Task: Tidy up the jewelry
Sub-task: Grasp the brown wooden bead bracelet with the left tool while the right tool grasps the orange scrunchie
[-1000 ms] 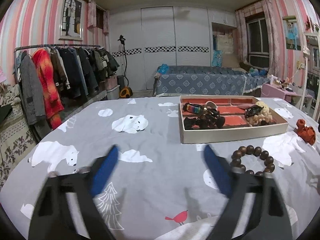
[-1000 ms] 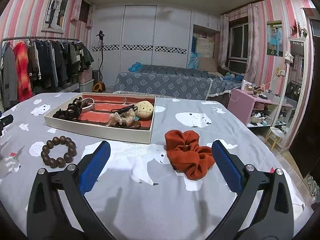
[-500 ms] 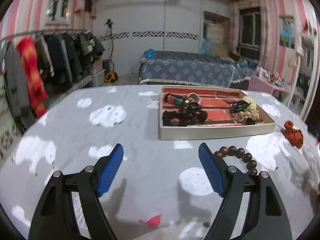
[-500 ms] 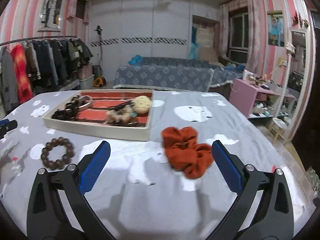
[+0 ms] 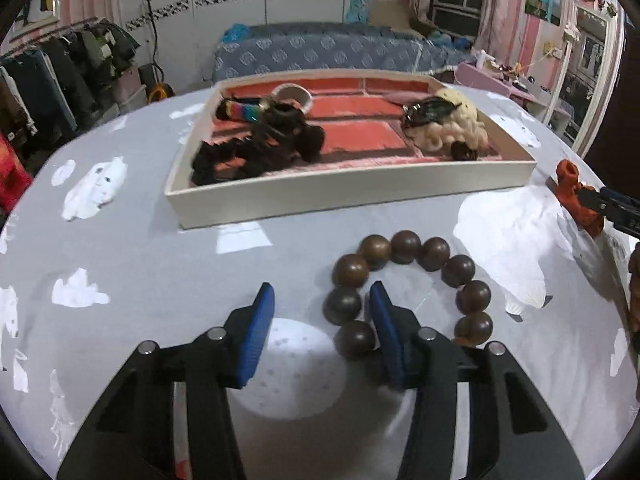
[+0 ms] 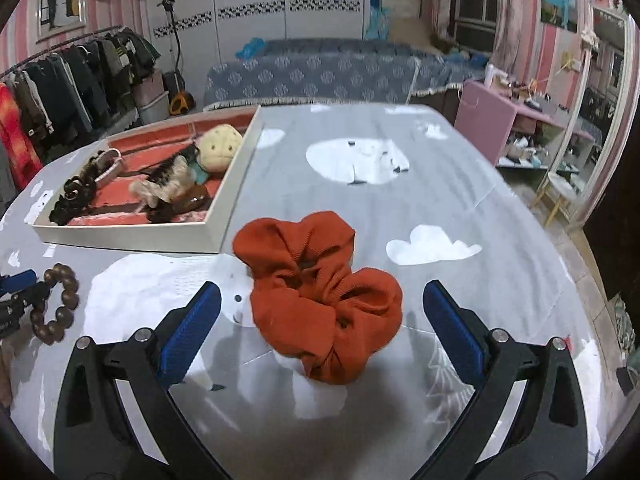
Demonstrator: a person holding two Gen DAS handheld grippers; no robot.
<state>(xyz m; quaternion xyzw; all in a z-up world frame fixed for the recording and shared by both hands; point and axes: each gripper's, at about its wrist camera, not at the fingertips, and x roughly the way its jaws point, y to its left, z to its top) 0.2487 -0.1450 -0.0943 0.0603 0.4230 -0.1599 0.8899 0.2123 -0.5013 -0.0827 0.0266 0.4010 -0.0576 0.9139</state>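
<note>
Since the earlier frames both grippers have dropped and tipped down toward the worktop (image 5: 132, 264), a surface under a grey bear-print cloth; the left gripper (image 5: 322, 332), which stood well short of the bead bracelet (image 5: 404, 284), now straddles its near-left arc, one blue finger outside the ring and the other inside it; its jaws are closing, with two or three beads between them, though the pads do not look pressed on the beads yet. The right gripper (image 6: 320, 328) has come up to the orange scrunchie (image 6: 320, 300), which now lies squarely between its fingers; its jaws are spread wide, apart from the fabric on both sides.

As to progress, the task looks mostly done: the tray (image 5: 340, 196), just beyond the bracelet from the left gripper and ahead-left of the right one, already holds a heap of black hair ties (image 5: 260, 148), a striped band, a cream scrunchie (image 5: 448, 128) and a round cream piece; only the bracelet and the orange scrunchie remain on the cloth, neither lifted.

Hard to make out: the tray's items overlap, so which compartment each occupies cannot be told, and blur softens its far end; the bracelet's nearest beads are hidden behind the left gripper's inner finger; in the left view the scrunchie is cut off at the right edge, partly covered by the other gripper's tip.
</note>
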